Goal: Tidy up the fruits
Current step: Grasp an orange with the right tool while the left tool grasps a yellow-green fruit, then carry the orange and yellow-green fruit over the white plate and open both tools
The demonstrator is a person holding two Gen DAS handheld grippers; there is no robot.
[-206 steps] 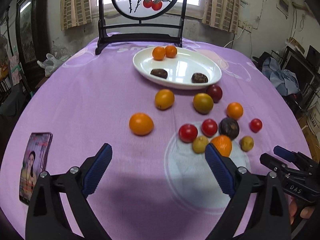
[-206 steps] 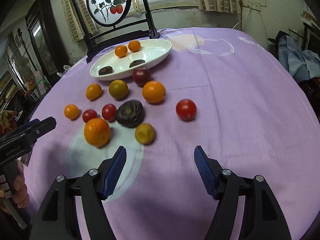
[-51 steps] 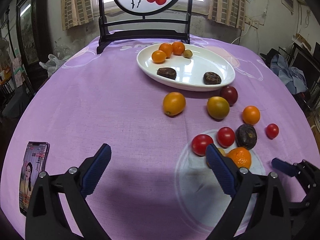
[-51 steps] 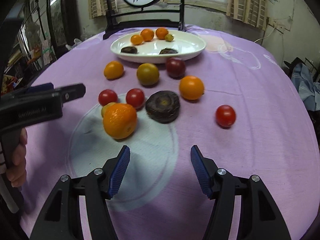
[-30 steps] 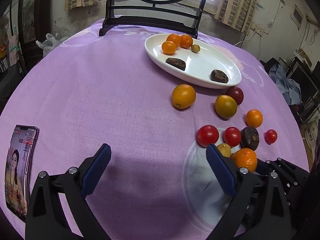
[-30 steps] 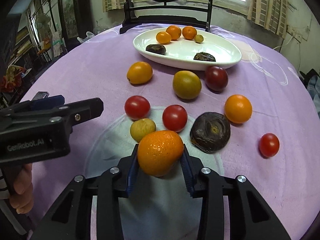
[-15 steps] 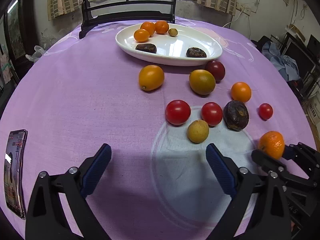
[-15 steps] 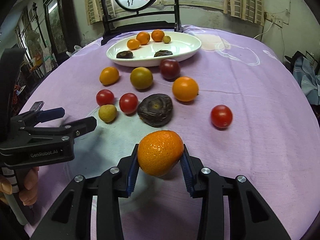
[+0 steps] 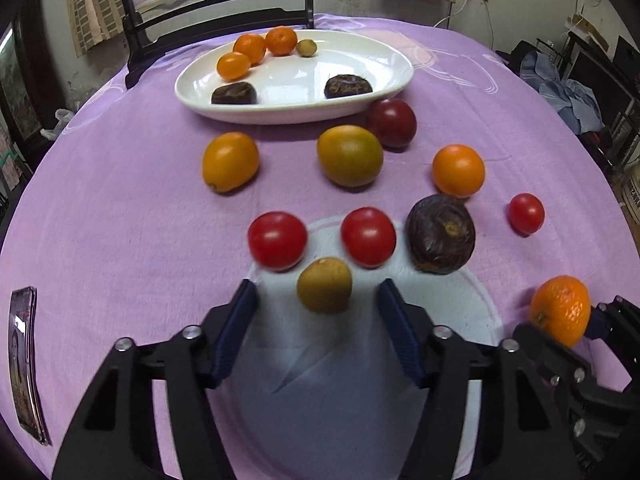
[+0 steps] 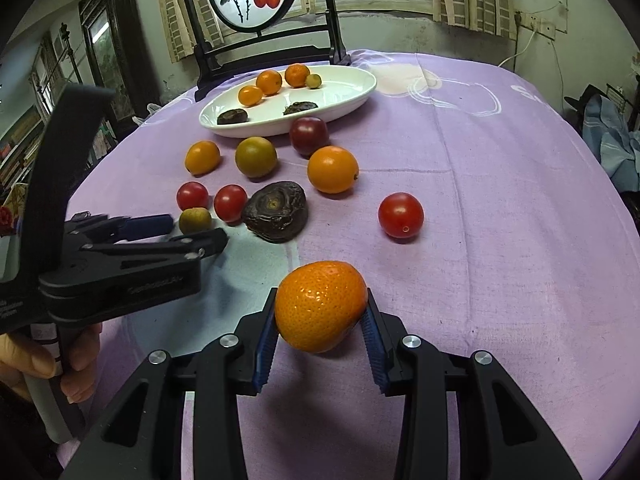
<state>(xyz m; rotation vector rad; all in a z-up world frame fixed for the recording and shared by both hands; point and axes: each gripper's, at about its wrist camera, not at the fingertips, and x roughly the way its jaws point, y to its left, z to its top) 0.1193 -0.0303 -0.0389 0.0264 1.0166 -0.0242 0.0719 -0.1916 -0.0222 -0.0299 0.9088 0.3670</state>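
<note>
Glossy white plate (image 9: pixel 392 76), fuzzy matt purple cloth (image 9: pixel 120 200), dimpled orange (image 10: pixel 320 306).

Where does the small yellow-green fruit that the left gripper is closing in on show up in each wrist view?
Left wrist: the small yellow-green fruit sits low centre, between the open left gripper's fingers, just below two red tomatoes.
Right wrist: the same fruit lies left of centre, at the left gripper's tips, beside the wrinkled dark fruit.
Shared landmark: the white oval plate at the table's far side.
</note>
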